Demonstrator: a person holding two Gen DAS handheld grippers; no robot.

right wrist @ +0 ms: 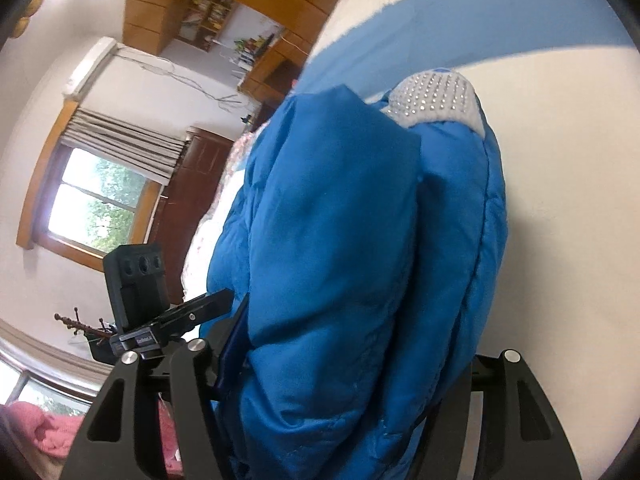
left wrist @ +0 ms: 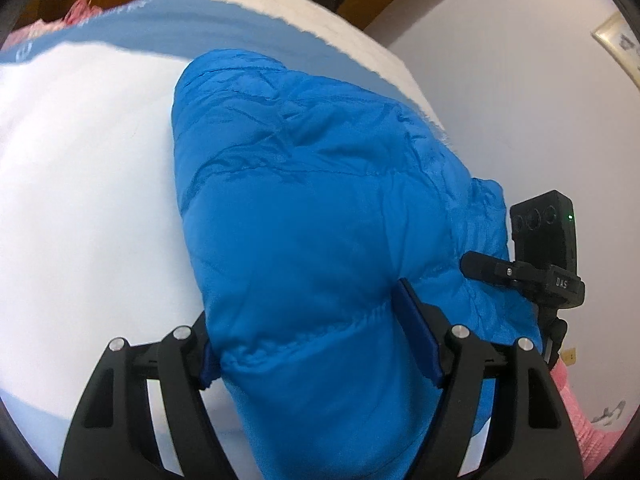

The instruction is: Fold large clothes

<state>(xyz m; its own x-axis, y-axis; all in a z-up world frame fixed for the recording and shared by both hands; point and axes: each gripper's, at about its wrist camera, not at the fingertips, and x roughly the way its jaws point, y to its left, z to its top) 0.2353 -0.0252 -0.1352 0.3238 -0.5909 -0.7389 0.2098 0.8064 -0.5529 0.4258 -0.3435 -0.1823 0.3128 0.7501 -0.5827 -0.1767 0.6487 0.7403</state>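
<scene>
Blue puffy jacket (left wrist: pixel 312 216) bunched over the white bed (left wrist: pixel 80 184), near its edge. Left gripper (left wrist: pixel 320 344) clamped on a thick padded fold at the jacket's near end; right gripper (right wrist: pixel 344 364) likewise squeezing a bulky roll below the studded white patch (right wrist: pixel 436 96). Probably light, soft, springy, slippery-shelled; best pinched deep across seams, not surface fabric.
</scene>
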